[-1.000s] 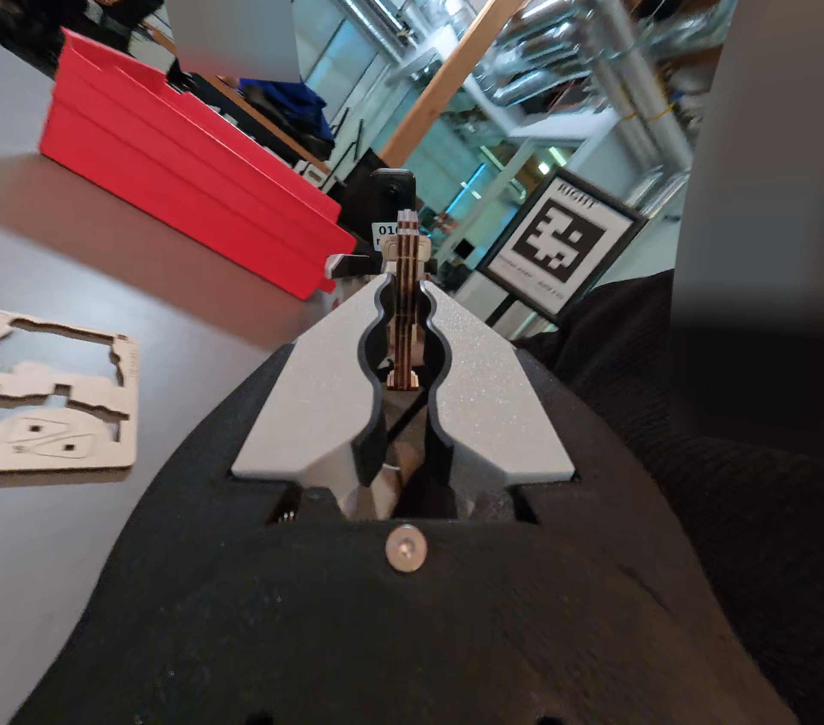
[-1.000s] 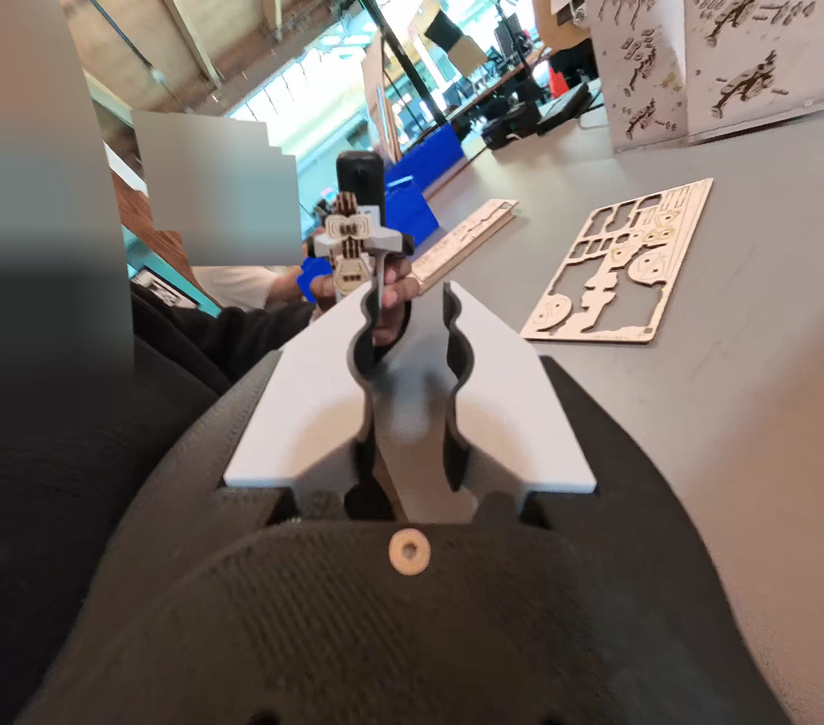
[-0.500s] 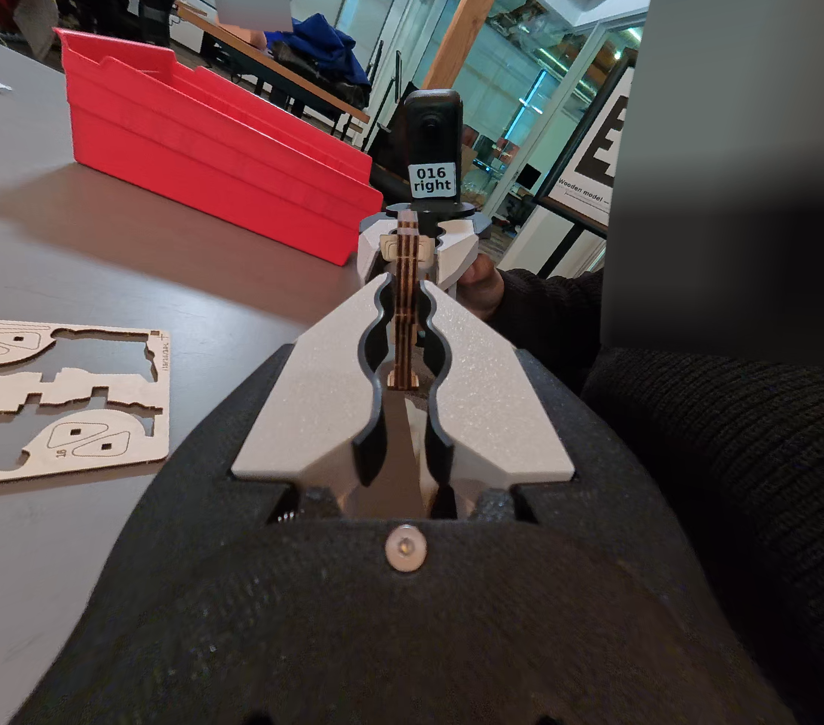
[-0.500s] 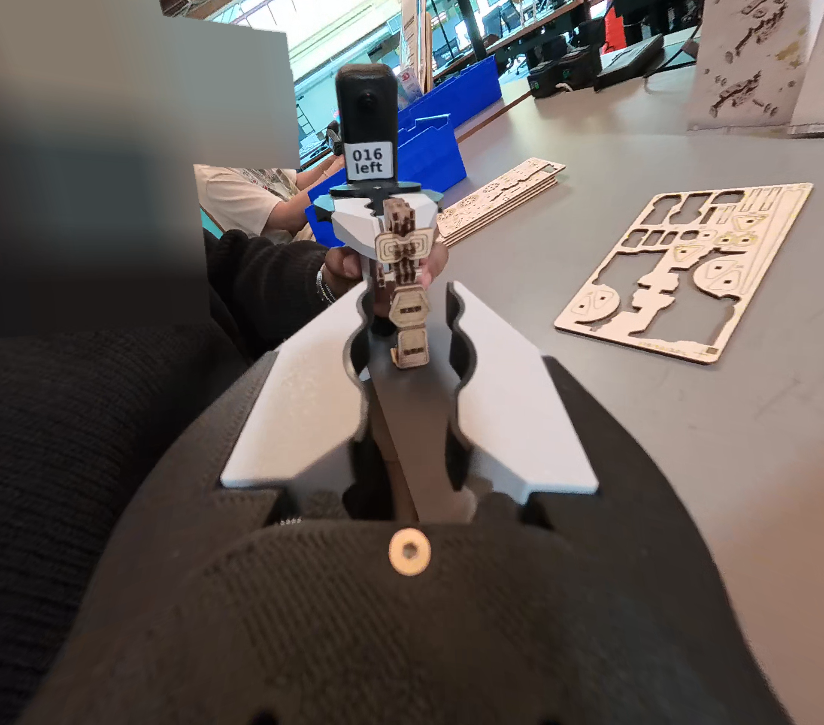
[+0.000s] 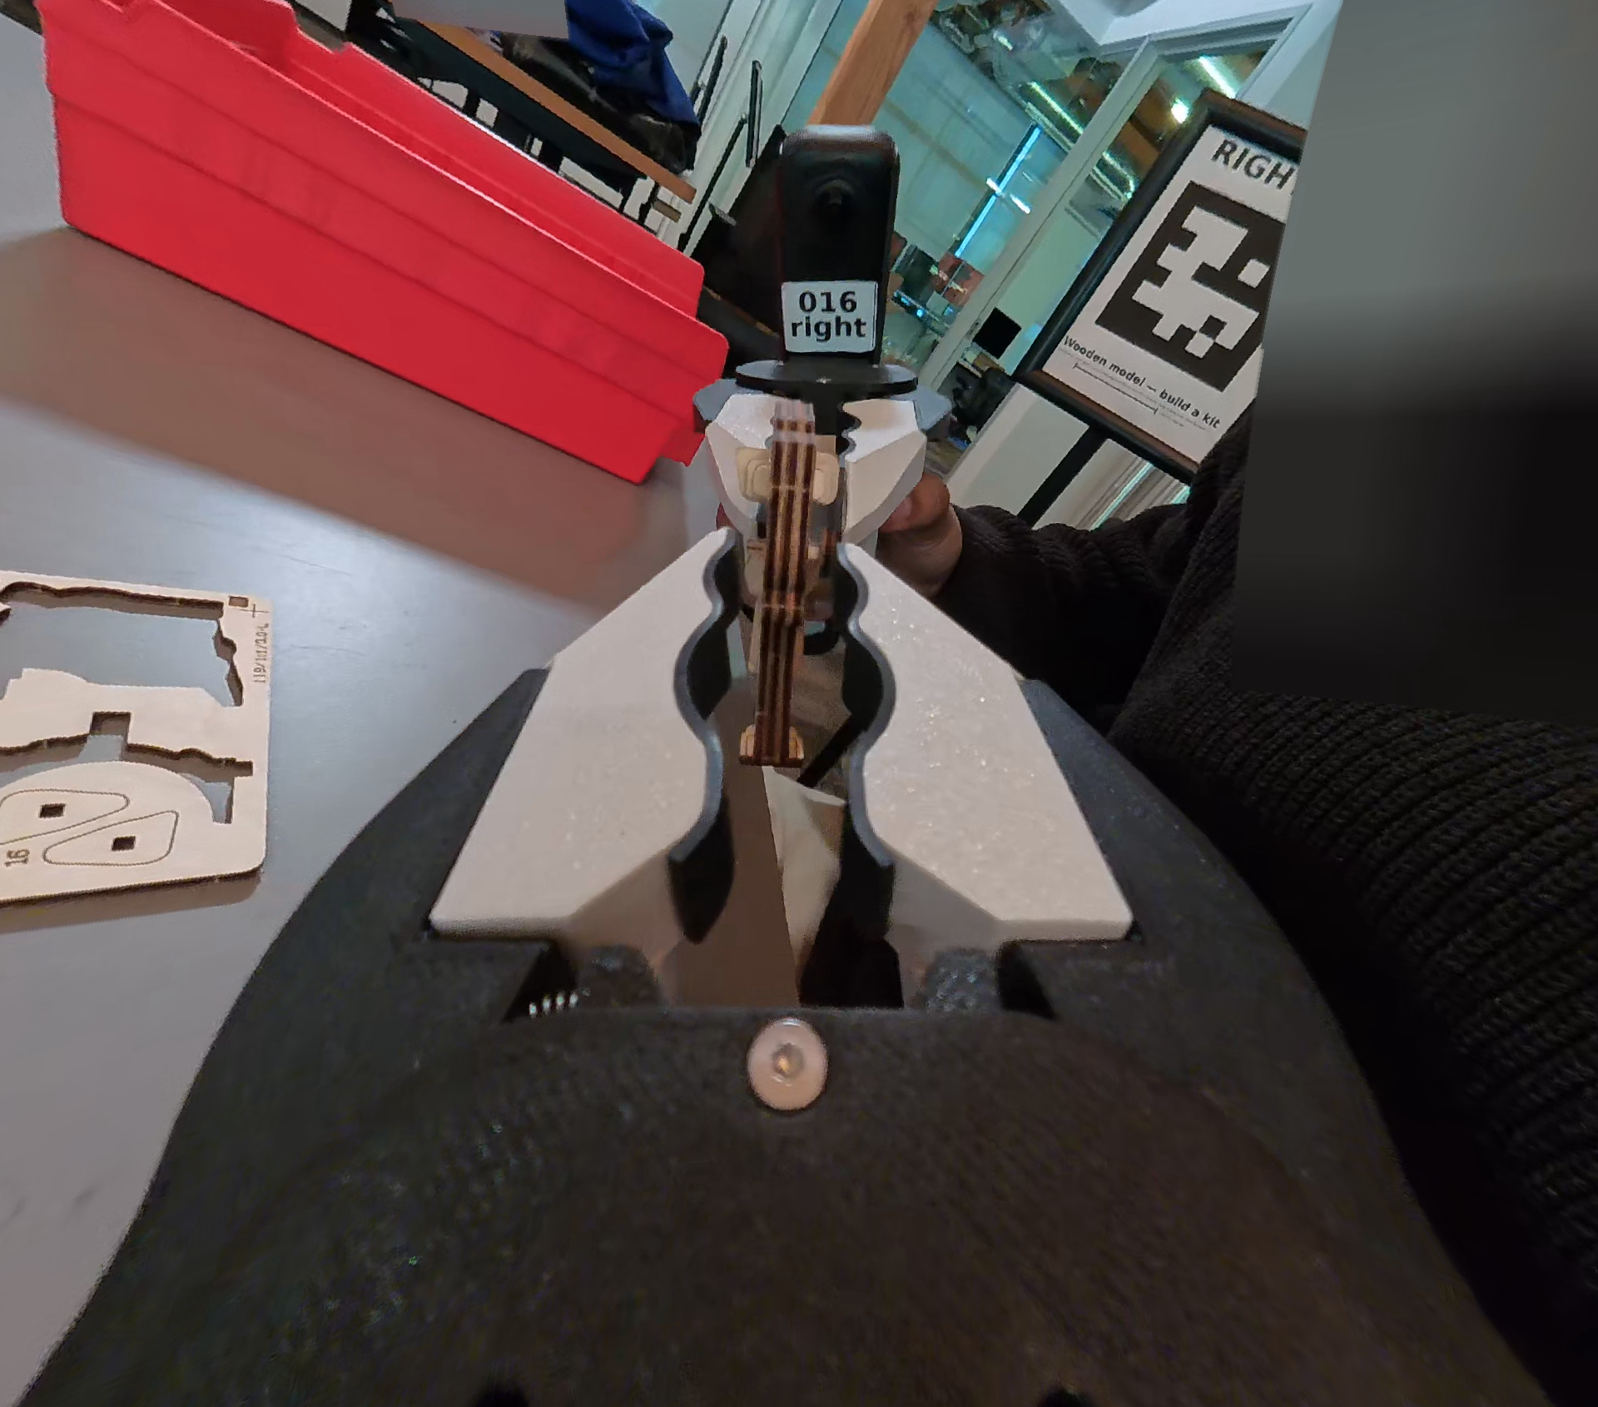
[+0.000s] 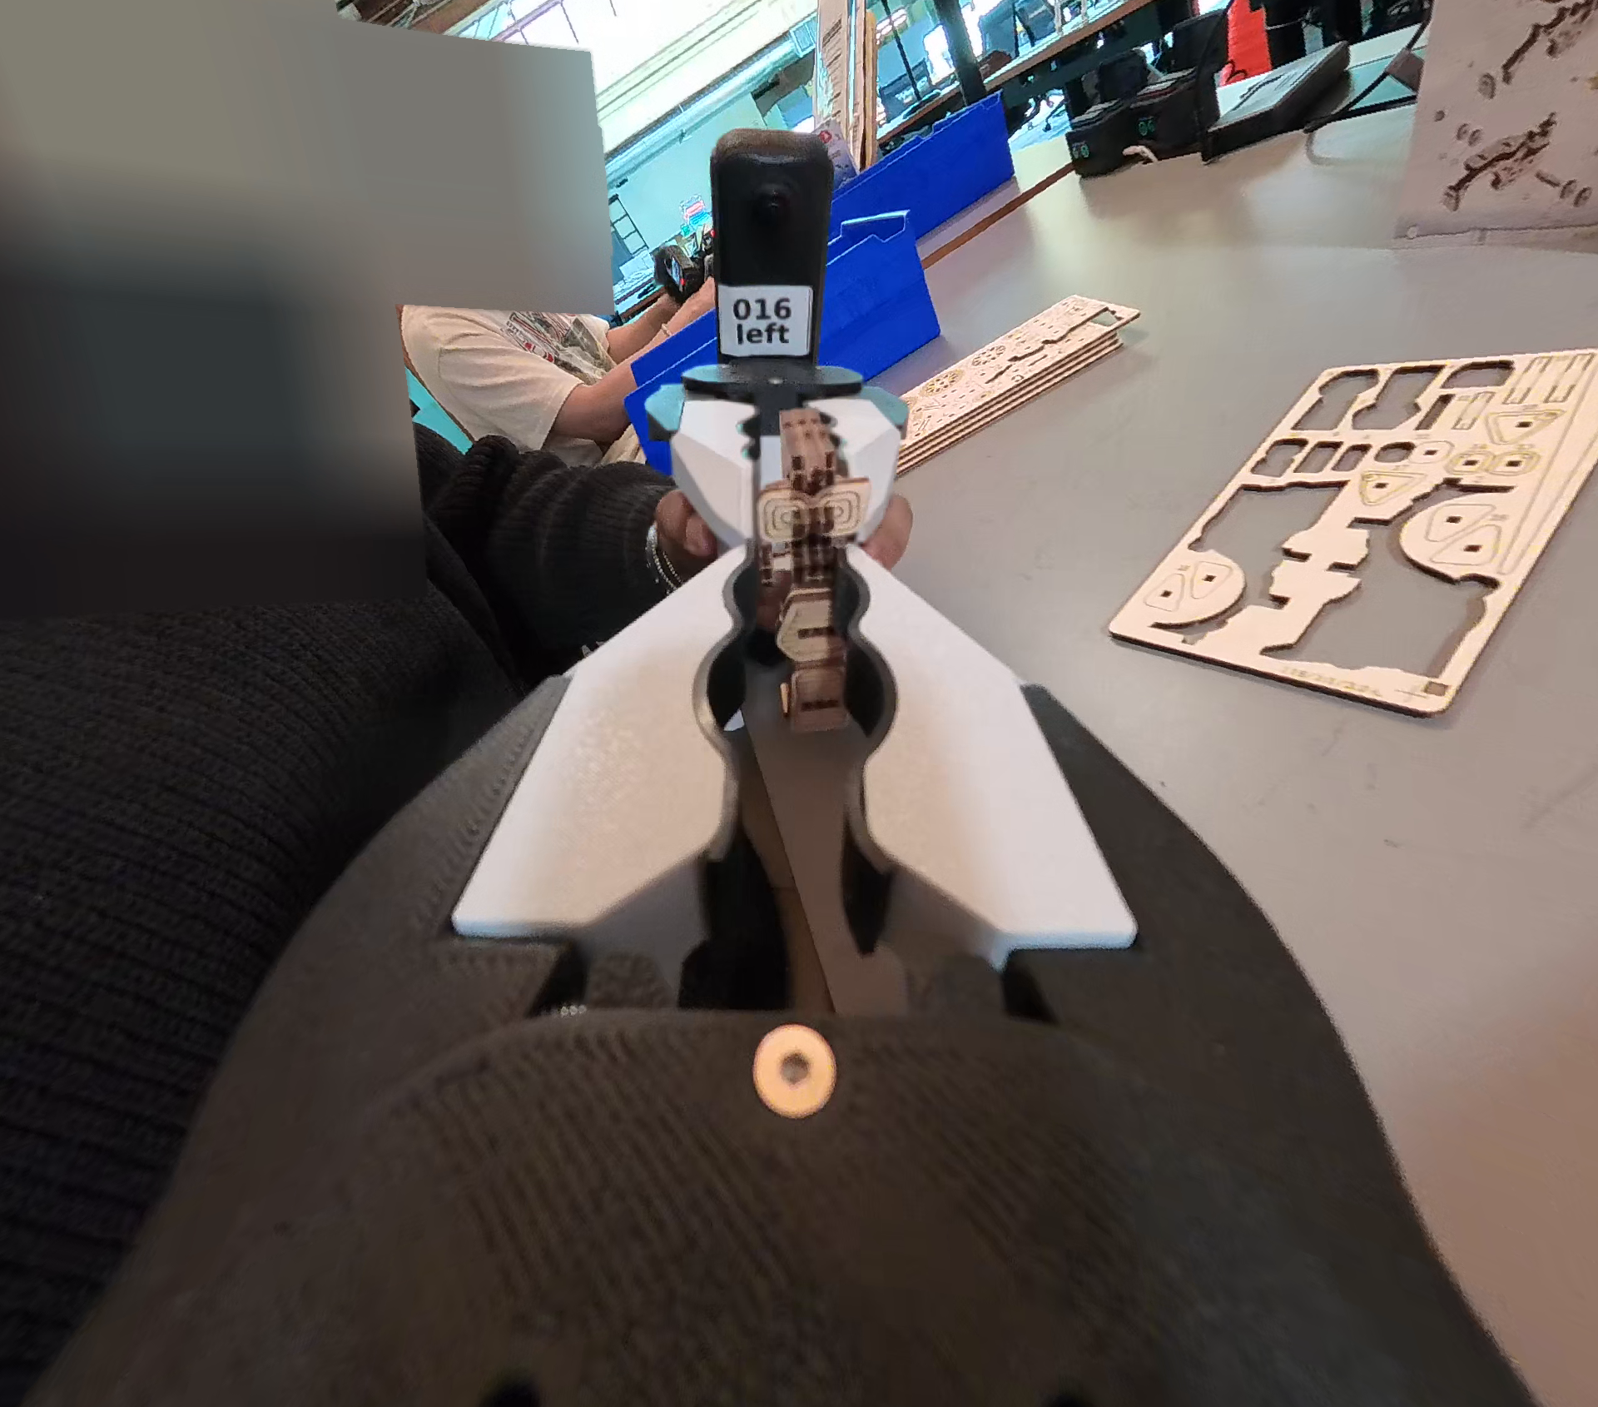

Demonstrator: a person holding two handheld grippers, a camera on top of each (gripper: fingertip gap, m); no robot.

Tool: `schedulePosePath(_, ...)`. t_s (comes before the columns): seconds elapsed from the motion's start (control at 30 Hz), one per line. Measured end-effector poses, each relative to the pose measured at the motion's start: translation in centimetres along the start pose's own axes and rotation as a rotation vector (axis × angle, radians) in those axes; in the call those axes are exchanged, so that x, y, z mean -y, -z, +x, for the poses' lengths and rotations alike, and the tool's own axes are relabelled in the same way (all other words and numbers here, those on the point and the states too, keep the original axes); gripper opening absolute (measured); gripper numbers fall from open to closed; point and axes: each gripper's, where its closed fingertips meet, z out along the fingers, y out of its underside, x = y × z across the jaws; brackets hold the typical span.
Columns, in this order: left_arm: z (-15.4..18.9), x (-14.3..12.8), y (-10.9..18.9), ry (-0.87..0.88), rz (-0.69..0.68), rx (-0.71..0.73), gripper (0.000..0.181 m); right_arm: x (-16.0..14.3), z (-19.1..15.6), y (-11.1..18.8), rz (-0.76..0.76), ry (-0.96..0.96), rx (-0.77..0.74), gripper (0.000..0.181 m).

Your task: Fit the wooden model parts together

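left gripper [image 5: 783, 570] clamped on wooden model [image 5: 783, 587] | right gripper [image 6: 800, 587] swung in, fingers now around its far end, not pinching yet | handover or press-fit next, I reckon

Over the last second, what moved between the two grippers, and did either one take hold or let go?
The two grippers closed in on each other, and both views levelled out. The wooden model, upright in the left gripper, now reaches in between the fingers of the right gripper, which was well short of it a second ago. No clamp by the right shows yet. Unchanged: the left's hold, the cut-out sheet and the red bin.
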Motion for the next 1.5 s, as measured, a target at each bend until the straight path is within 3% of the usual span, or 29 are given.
schedulePosePath(0.13, 0.0, -1.0, -0.5, -0.031, -0.057, 0.017, 0.026, 0.1, -0.1, 0.0, 0.005, 0.005, 0.003, 0.016)
schedulePosePath(0.4, 0.3, -0.8, -0.4, -0.034, -0.049, -0.001, 0.019, -0.2, -0.4, -0.1, -0.012, 0.006, 0.013, 0.016)
schedulePosePath(0.8, 1.3, -1.0, -0.5, -0.149, -0.074, -0.012, 0.023, -0.2, -1.5, -0.4, -0.015, 0.019, 0.078, 0.015)
schedulePosePath(1.03, 3.6, -0.1, -0.1, -0.461, -0.030, 0.007, 0.021, 0.6, -4.1, -0.1, -0.010, 0.400, 0.067, 0.015)
schedulePosePath(1.17, 4.9, 0.1, -0.1, -0.527, -0.009, -0.012, 0.020, 0.8, -5.4, 0.0, -0.017, 0.586, 0.041, 0.015)
schedulePosePath(1.3, 5.3, 0.5, 0.1, -0.531, 0.008, -0.024, 0.020, 0.9, -5.8, 0.2, -0.019, 0.639, 0.036, 0.015)
schedulePosePath(1.5, 4.9, 0.2, 0.0, -0.496, -0.001, -0.028, 0.017, 0.6, -5.3, 0.2, -0.027, 0.572, 0.051, 0.015)
